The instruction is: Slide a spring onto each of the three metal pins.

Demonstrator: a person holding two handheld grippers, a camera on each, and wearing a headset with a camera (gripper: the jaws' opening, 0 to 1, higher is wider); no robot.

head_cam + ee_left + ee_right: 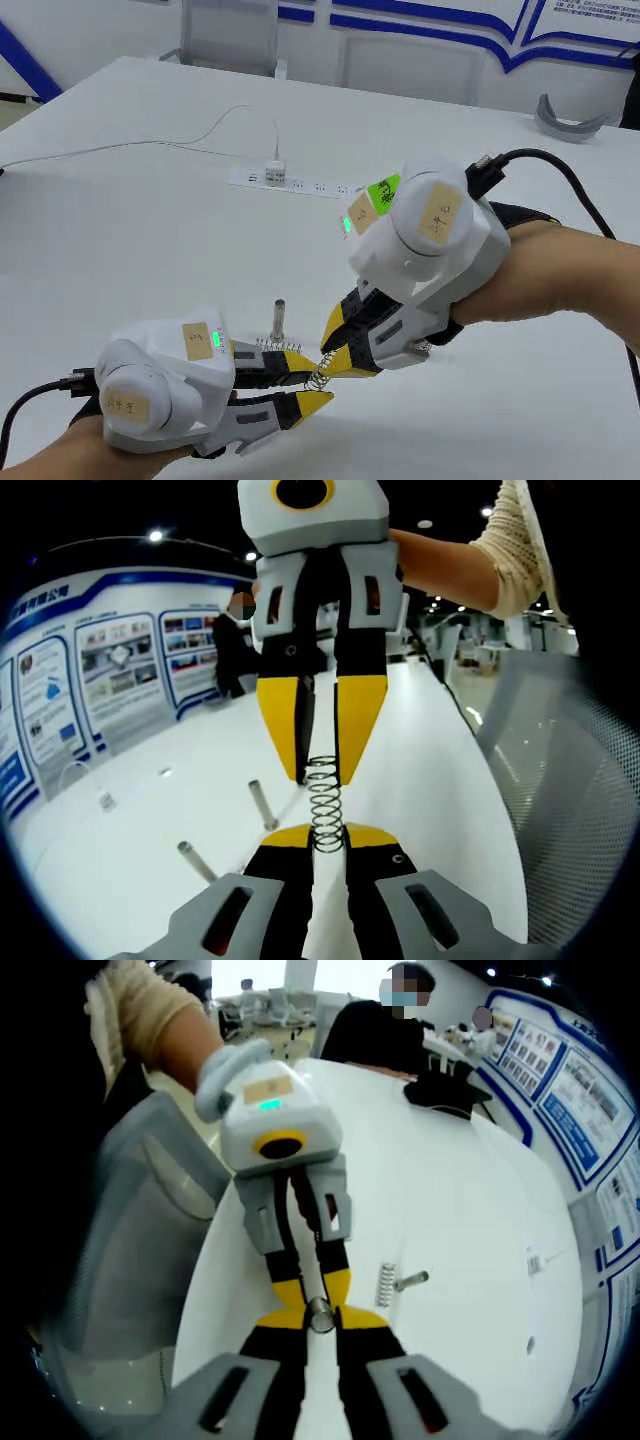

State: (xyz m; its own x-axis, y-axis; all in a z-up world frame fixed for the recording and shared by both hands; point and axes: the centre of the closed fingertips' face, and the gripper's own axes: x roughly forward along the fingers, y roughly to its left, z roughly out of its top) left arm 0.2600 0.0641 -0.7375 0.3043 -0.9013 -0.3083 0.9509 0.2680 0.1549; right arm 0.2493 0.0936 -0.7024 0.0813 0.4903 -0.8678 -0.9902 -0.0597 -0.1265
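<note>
A small steel spring (318,376) hangs in the air between my two grippers. In the left gripper view the spring (325,805) runs from my left gripper (328,838), shut on its near end, up to my right gripper (322,772), shut on its far end. From the right gripper view I look down the spring's end ring (320,1313) between my right gripper (320,1320) jaws. One metal pin (278,320) stands upright just behind the grippers. Two pins (262,802) (195,860) show on the table. A second spring (385,1283) lies beside a pin (412,1280).
A white power strip (290,183) with a plugged-in cable lies mid-table. A grey curved object (570,118) rests at the far right edge. A mesh chair (560,780) stands beside the table. A seated person (385,1035) is at the table's far end.
</note>
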